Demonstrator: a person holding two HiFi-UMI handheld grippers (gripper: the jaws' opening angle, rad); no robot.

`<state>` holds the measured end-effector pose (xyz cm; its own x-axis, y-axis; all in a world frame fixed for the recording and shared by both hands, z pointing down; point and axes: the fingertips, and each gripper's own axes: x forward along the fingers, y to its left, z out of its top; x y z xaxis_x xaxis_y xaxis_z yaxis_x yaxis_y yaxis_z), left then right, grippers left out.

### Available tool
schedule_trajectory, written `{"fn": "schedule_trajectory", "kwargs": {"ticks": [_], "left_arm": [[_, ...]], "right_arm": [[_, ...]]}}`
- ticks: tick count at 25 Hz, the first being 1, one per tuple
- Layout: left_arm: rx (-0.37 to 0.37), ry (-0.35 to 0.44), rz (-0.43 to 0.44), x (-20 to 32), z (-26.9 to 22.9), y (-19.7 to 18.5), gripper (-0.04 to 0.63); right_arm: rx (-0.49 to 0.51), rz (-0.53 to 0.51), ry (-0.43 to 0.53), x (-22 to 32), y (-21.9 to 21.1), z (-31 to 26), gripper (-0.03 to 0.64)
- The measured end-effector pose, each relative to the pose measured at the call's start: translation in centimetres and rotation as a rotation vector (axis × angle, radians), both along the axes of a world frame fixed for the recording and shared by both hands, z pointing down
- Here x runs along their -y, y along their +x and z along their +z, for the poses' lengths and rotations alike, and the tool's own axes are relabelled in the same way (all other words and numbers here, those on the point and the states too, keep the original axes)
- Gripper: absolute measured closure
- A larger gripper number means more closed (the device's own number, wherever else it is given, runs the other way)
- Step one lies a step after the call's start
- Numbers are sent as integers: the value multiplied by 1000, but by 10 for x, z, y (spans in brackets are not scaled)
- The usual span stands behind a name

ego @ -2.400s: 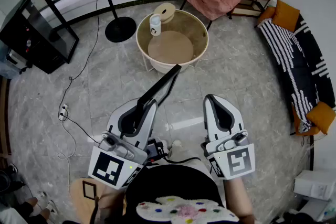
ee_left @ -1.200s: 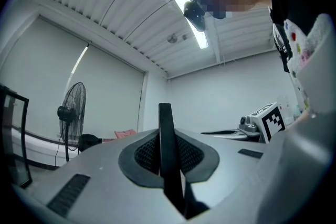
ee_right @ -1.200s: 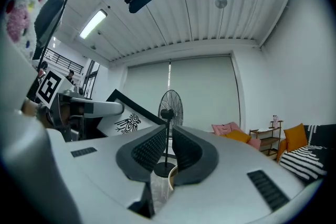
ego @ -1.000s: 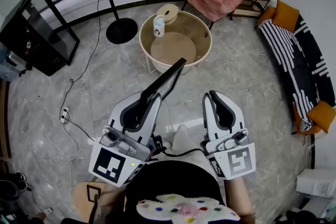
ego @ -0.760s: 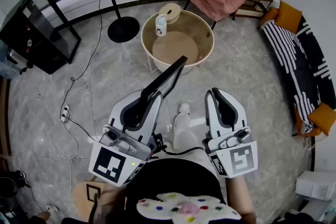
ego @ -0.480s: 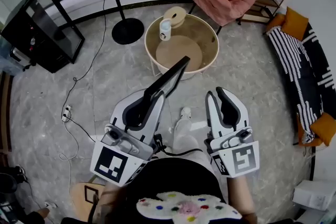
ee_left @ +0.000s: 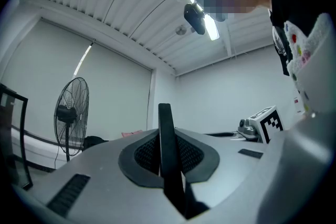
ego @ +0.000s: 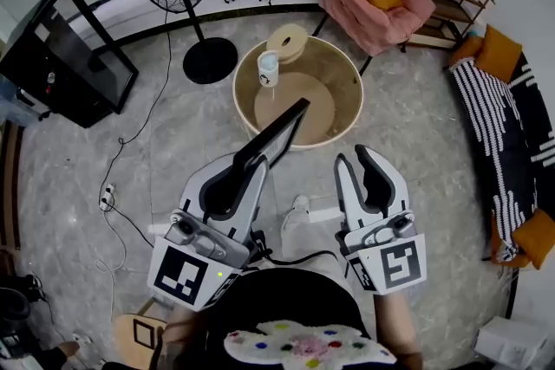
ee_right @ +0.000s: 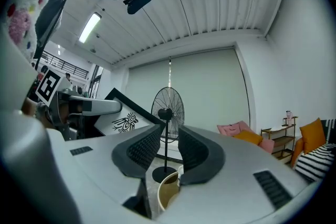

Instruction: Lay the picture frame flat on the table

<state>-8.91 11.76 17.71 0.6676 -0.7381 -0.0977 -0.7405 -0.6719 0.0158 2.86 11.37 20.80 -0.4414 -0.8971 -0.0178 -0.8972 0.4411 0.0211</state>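
The picture frame [ego: 279, 133] was not yet down: clamped edge-on in the left tool [ego: 250, 167], it hung tilted near the round tabletop's [ego: 350, 100] near rim. On the right tool [ego: 356, 159] the jaws had just been opening, with nothing between them.

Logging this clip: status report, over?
Left tongs shut on picture frame, frame tilted, not yet on round table. Right tongs just opening, empty. Cup at table's far edge.

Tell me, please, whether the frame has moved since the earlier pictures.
Yes. The frame, in the left gripper, moved toward the table; its top now overlaps the near rim.
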Motion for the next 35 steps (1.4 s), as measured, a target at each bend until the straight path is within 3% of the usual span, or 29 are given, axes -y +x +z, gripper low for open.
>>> {"fn": "schedule_trajectory", "kwargs": {"ticks": [16, 23, 35], "left_arm": [[5, -25, -38, 134, 1, 63, 551], [-23, -22, -23, 153, -6, 77, 551], [-139, -55, 99, 174, -9, 84, 551]], "right_arm": [[9, -67, -30, 143, 62, 3, 495], [19, -114, -28, 163, 66, 0, 476], [31, -125, -49, 181, 61, 3, 433]]}}
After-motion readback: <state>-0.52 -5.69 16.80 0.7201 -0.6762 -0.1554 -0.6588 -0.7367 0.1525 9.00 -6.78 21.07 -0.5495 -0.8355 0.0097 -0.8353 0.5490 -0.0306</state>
